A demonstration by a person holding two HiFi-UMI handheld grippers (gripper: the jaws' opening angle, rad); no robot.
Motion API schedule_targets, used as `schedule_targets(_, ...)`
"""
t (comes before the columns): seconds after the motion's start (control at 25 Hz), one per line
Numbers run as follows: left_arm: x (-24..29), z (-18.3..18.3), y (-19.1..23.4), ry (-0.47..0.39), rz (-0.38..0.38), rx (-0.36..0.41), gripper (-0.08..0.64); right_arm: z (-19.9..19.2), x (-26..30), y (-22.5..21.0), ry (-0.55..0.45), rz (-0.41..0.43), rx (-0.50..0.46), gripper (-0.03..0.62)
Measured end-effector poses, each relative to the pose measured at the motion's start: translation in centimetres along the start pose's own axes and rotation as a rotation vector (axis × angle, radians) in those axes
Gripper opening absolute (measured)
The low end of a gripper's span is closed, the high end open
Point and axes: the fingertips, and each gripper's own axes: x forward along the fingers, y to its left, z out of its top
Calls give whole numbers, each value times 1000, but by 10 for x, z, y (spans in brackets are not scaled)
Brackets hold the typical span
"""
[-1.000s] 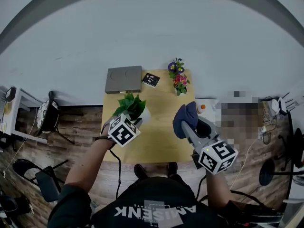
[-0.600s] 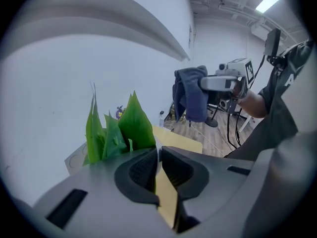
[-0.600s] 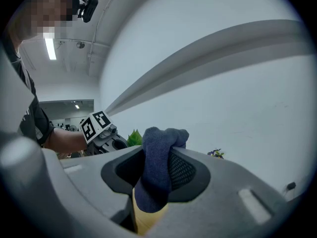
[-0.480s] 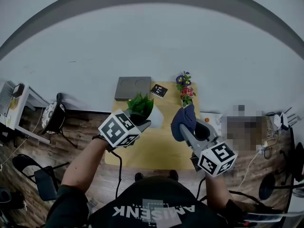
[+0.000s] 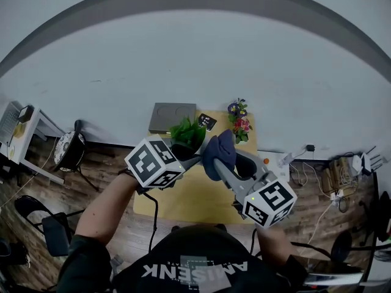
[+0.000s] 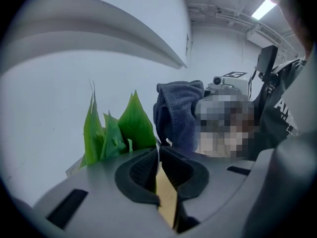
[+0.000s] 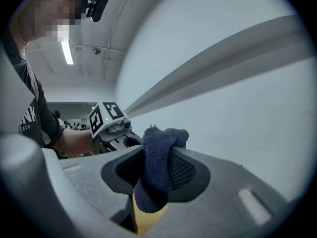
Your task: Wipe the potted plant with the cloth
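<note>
Plant (image 5: 188,133): green pointed leaves, upright, held aloft; thin white pot rim clamped in the left gripper (image 6: 159,155), whose jaws have just been closing on it; pot body hidden. Cloth (image 7: 156,167): dark blue, bunched, pinched mid-fold in the right gripper (image 7: 157,150); its upper lobe stands just beside the leaves; contact not determinable.

The cloth (image 5: 220,154) is dark blue. The plant (image 5: 188,132) has bright green leaves. The table (image 5: 195,195) is yellow wood. The cubes (image 5: 153,162) have black and white squares. The flowers (image 5: 239,119) are purple and pink.
</note>
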Motion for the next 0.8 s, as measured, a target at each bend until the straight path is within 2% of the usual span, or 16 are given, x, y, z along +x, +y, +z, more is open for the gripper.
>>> schedule_targets(0.32, -12, 21, -2, -51, -32, -10, 20, 10, 27, 0, -15, 45, -23, 130)
schedule_targets(0.52, -21, 27, 8, -80, -25, -27, 15, 5, 38, -6, 10, 50, -43, 130)
schedule_targets(0.8, -37, 25, 11, -134, -48, -61, 14, -12, 38, -13, 48, 36, -12, 130)
